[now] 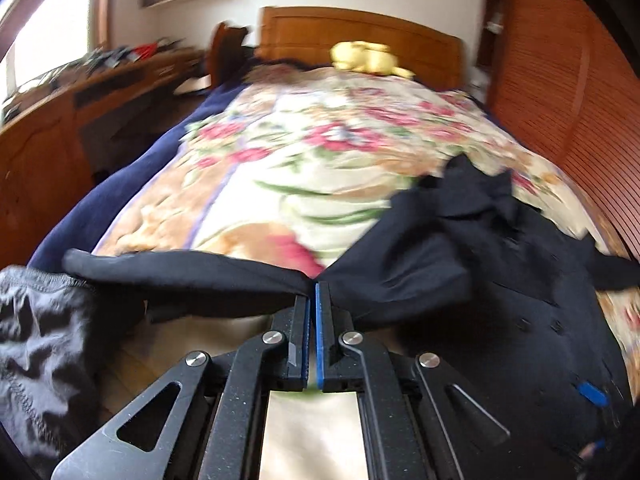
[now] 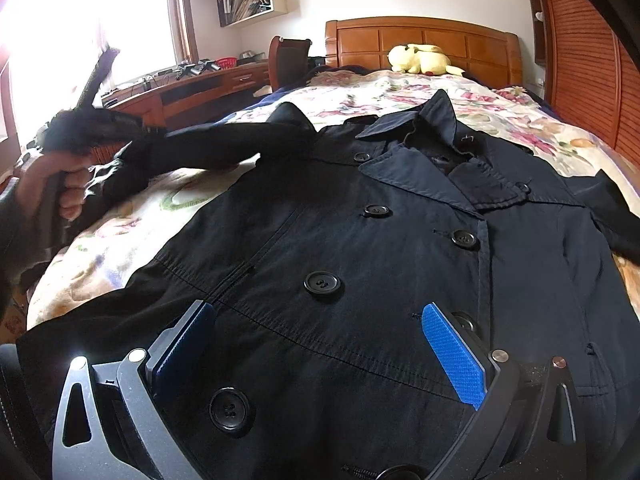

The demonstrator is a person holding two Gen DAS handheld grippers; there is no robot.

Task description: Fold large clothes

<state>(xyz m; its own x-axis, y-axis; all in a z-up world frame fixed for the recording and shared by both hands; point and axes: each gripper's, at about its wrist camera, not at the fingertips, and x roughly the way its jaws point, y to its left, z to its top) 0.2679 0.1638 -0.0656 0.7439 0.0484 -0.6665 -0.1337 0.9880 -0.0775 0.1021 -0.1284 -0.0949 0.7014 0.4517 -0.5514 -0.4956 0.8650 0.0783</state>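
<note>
A dark navy double-breasted coat (image 2: 360, 248) lies face up on the bed, collar toward the headboard. My right gripper (image 2: 320, 312) is open, its blue pads (image 2: 452, 356) spread just above the coat's lower front. My left gripper (image 1: 313, 286) is shut on the coat's left sleeve (image 1: 192, 276) and holds it stretched out to the left over the bed's edge. In the right wrist view that sleeve (image 2: 208, 144) runs left to the hand holding the left gripper (image 2: 96, 128). The rest of the coat (image 1: 480, 248) is bunched at the right in the left wrist view.
The bed has a floral blanket (image 2: 400, 92) and a wooden headboard (image 2: 420, 44) with a yellow plush toy (image 2: 420, 60). A wooden desk (image 2: 192, 88) and chair (image 2: 288, 60) stand left. A louvred wooden wardrobe (image 2: 588, 72) lines the right side.
</note>
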